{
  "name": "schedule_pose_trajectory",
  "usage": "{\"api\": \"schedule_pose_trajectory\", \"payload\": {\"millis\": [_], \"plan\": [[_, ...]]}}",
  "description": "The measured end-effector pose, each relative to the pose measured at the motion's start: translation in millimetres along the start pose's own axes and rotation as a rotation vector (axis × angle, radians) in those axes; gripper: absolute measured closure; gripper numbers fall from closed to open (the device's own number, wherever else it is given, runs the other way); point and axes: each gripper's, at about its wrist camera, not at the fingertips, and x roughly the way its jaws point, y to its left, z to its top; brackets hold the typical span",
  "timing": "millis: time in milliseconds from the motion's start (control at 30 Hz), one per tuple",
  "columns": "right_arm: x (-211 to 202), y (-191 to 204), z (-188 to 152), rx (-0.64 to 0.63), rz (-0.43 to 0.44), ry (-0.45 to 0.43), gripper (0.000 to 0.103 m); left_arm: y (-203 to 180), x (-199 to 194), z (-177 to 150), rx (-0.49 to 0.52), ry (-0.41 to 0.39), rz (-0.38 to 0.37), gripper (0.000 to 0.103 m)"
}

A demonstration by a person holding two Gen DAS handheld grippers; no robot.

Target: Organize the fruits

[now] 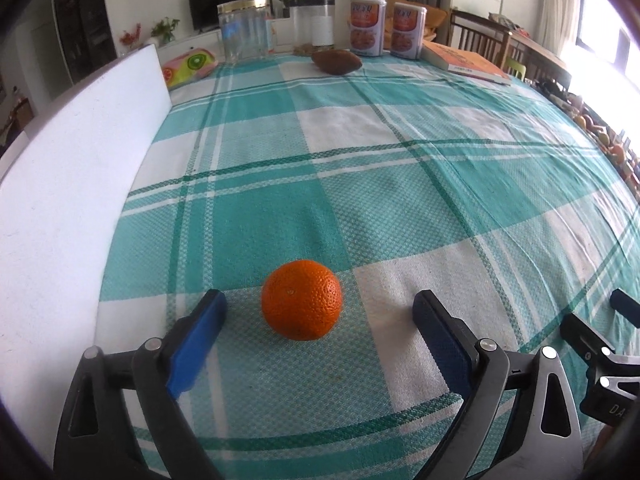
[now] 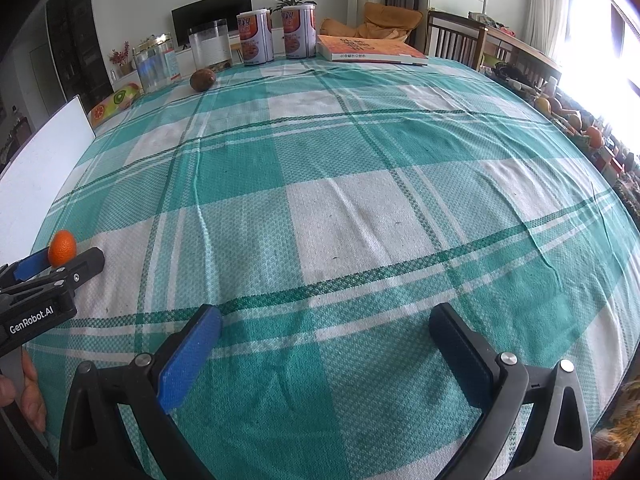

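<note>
A green-and-white checked tablecloth (image 1: 400, 184) covers the table. On it, the orange (image 1: 301, 299) sits between the spread-apart fingers of the left gripper (image 1: 320, 312), touching neither. The right gripper (image 2: 326, 330), well right of the orange, gapes over bare cloth.

The big middle of the checked tablecloth (image 2: 360, 184) is bare, so a gripper can move freely there. On the left side a tall white board (image 1: 80, 184) stands like a wall and blocks that way. At the far edge stands a row of things: a clear jar (image 1: 243, 28), a second see-through tub (image 2: 210, 45), two cans (image 2: 276, 34), a book (image 2: 370, 50) and a brown fruit (image 2: 202, 79) just in front. Near the left, the orange (image 1: 302, 299) sits between the wide-apart fingers of the left gripper (image 1: 320, 308), with gaps on both sides.
</note>
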Motion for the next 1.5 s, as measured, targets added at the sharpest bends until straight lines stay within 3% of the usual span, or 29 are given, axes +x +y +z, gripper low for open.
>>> {"api": "schedule_pose_trajectory", "payload": {"millis": [733, 900, 1000, 1133, 1333, 1500], "plan": [[0, 0, 0, -0.001, 0.002, 0.0, 0.0, 1, 1, 0, -0.001, 0.001, 0.001, 0.005], [-2, -5, 7, -0.027, 0.066, 0.039, 0.0, 1, 1, 0, -0.001, 0.001, 0.002, 0.005], [4, 1, 47, -0.121, 0.104, 0.024, 0.0, 1, 1, 0, -0.001, 0.001, 0.002, 0.005], [35, 24, 131, -0.253, 0.183, 0.007, 0.0, 1, 1, 0, -0.002, 0.001, 0.001, 0.005], [105, 74, 244, -0.285, 0.298, 0.024, 0.004, 3, 2, 0, -0.007, 0.002, -0.003, 0.005], [153, 137, 297, -0.334, 0.31, 0.07, 0.014, 3, 2, 0, -0.006, 0.002, -0.002, 0.004]]}}
